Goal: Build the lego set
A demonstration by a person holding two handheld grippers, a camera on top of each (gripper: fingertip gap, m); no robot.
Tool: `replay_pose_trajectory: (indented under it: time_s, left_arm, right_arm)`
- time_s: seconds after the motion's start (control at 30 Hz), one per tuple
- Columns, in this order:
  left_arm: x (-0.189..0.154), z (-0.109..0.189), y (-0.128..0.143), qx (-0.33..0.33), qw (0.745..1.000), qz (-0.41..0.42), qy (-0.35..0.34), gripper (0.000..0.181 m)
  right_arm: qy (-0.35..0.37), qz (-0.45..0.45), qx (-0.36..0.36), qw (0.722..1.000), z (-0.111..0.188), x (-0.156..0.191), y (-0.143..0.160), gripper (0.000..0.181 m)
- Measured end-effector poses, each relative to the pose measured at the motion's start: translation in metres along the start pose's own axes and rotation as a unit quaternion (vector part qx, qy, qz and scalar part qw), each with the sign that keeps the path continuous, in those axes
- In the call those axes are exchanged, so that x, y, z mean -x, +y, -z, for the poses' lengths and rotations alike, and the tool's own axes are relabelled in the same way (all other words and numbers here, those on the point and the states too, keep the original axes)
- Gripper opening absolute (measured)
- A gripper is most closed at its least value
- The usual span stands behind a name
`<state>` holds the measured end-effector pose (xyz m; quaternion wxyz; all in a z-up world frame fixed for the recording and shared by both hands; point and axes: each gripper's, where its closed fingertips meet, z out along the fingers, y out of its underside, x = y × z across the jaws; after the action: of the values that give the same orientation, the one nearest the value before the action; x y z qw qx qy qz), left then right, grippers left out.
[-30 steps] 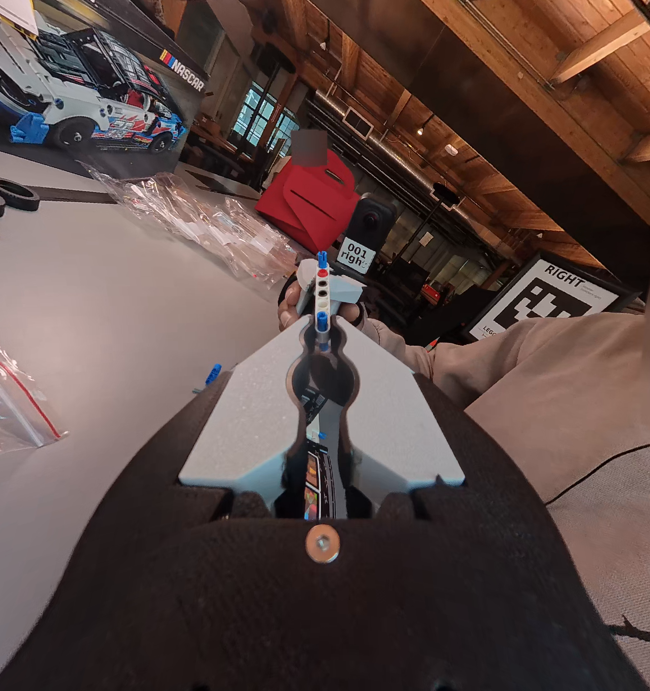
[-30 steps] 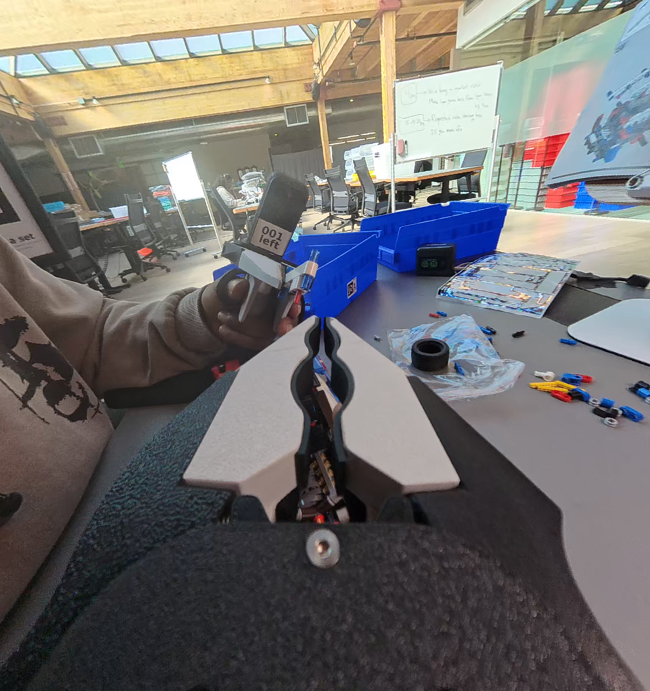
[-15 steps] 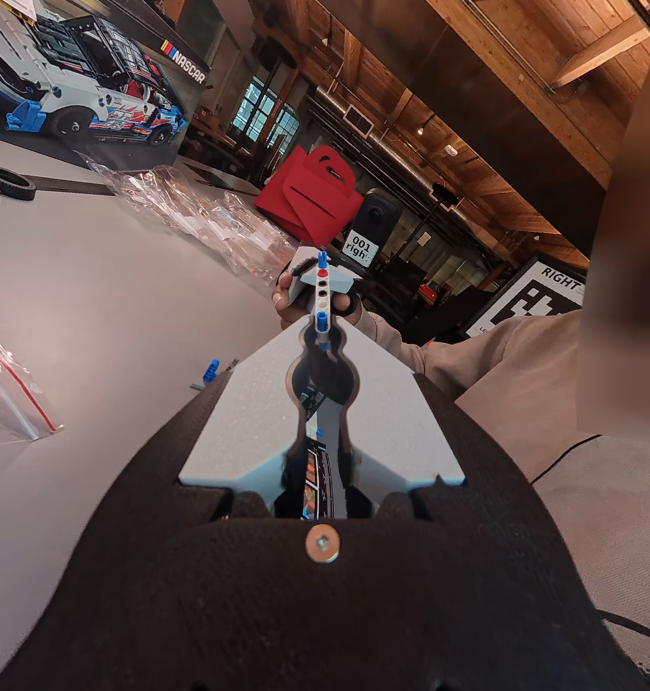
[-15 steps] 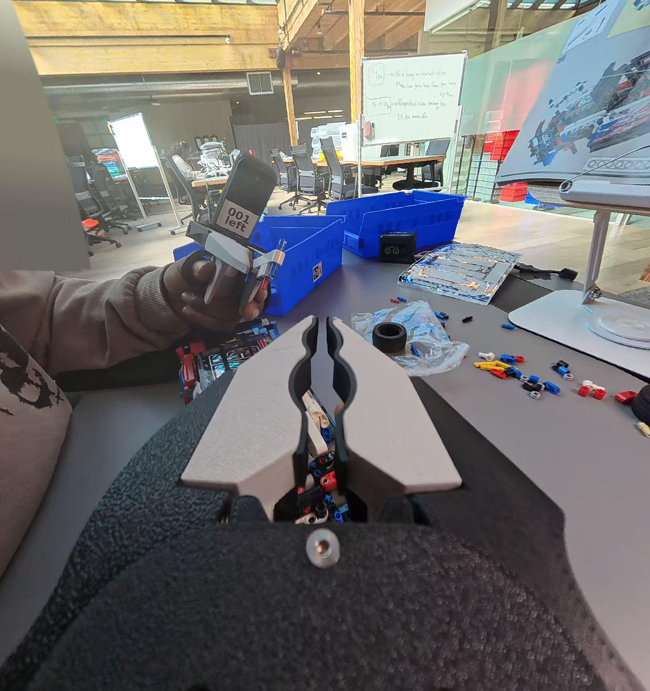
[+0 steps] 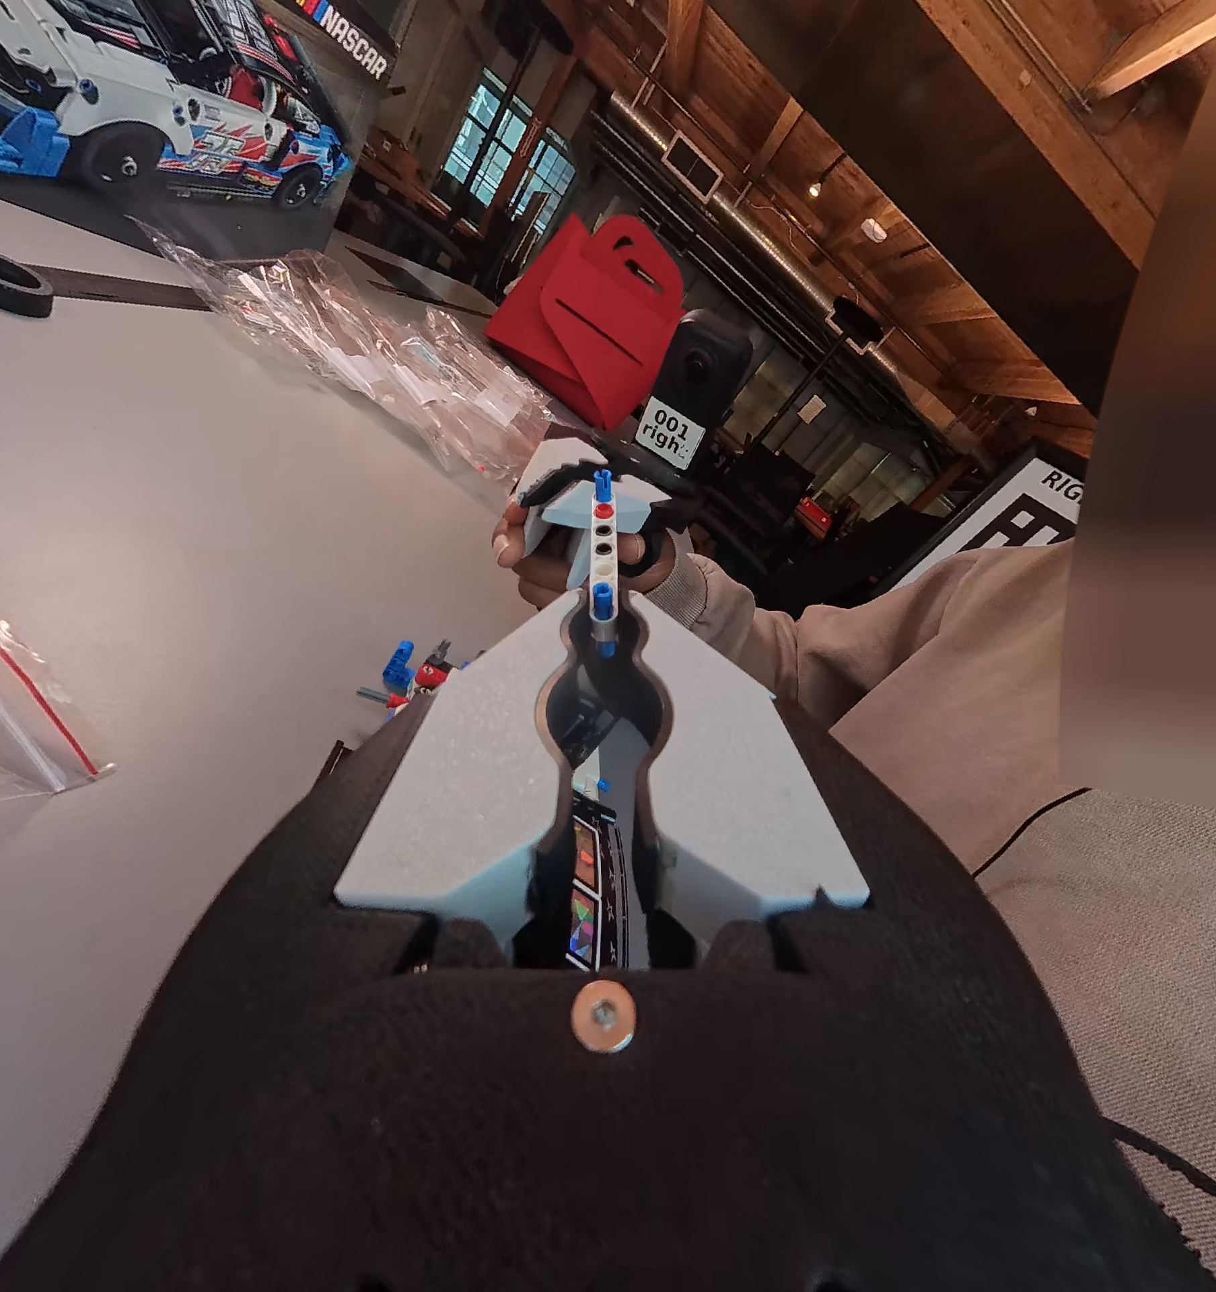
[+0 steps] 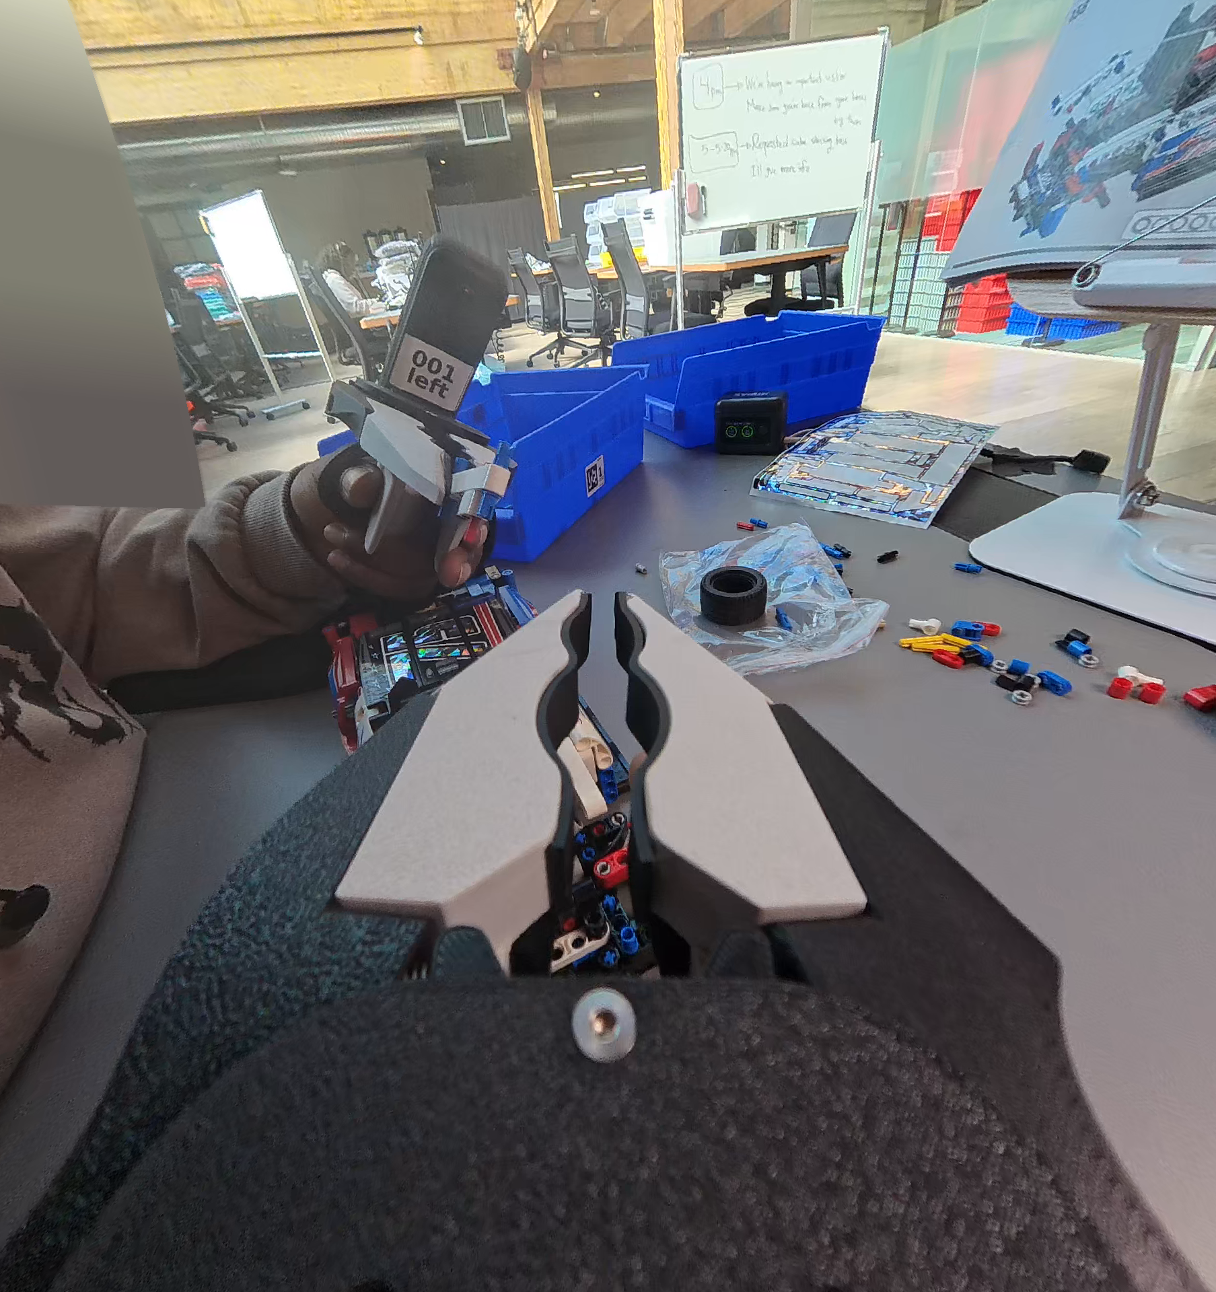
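My left gripper [image 5: 603,609] is shut on a white lego beam [image 5: 603,552] with blue and red pins; the beam sticks out past the fingertips. The right wrist view shows this gripper [image 6: 480,498] held just above the partly built lego car [image 6: 423,650], which rests on the grey table [image 6: 1010,839]. My right gripper [image 6: 602,603] hovers over the car's near end with its jaws a narrow gap apart and nothing between them. It shows in the left wrist view [image 5: 591,507] just behind the beam. Part of the car shows through the left fingers' gap [image 5: 591,874].
Loose lego pieces [image 6: 989,654] lie to the right, near a tyre on a clear bag [image 6: 734,594]. Blue bins [image 6: 577,447], a sticker sheet [image 6: 870,461] and a booklet stand [image 6: 1115,559] are behind. The left wrist view shows the set box [image 5: 136,126], plastic bags [image 5: 381,349] and small pieces [image 5: 409,671]. One gripper's finger ends stand about 8 cm off the other's.
My right gripper has tipped down towards the car and its jaws have parted slightly. My left gripper, still holding the beam, has come down closer to the car.
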<state>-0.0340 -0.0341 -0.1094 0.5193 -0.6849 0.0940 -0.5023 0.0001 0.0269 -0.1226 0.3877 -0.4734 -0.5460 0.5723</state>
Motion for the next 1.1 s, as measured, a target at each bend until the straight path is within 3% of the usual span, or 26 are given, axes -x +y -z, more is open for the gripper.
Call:
replay_pose_trajectory:
  time_s: [0.5, 0.73, 1.1]
  left_arm:
    - [0.002, 0.000, 0.001, 0.001, 1.000, -0.003, -0.011, 0.005]
    - [-0.013, -0.010, -0.002, -0.007, 0.999, -0.039, -0.003, 0.005]
    - [-0.017, -0.023, 0.013, 0.032, 0.996, -0.078, -0.017, 0.006]
  right_arm:
    - [-0.028, 0.010, -0.002, 1.000, -0.010, 0.020, 0.001, 0.005]
    - [-0.082, -0.052, -0.042, 0.994, -0.024, 0.046, -0.016, 0.012]
    - [-0.125, -0.062, -0.058, 0.988, -0.010, 0.056, -0.029, 0.004]
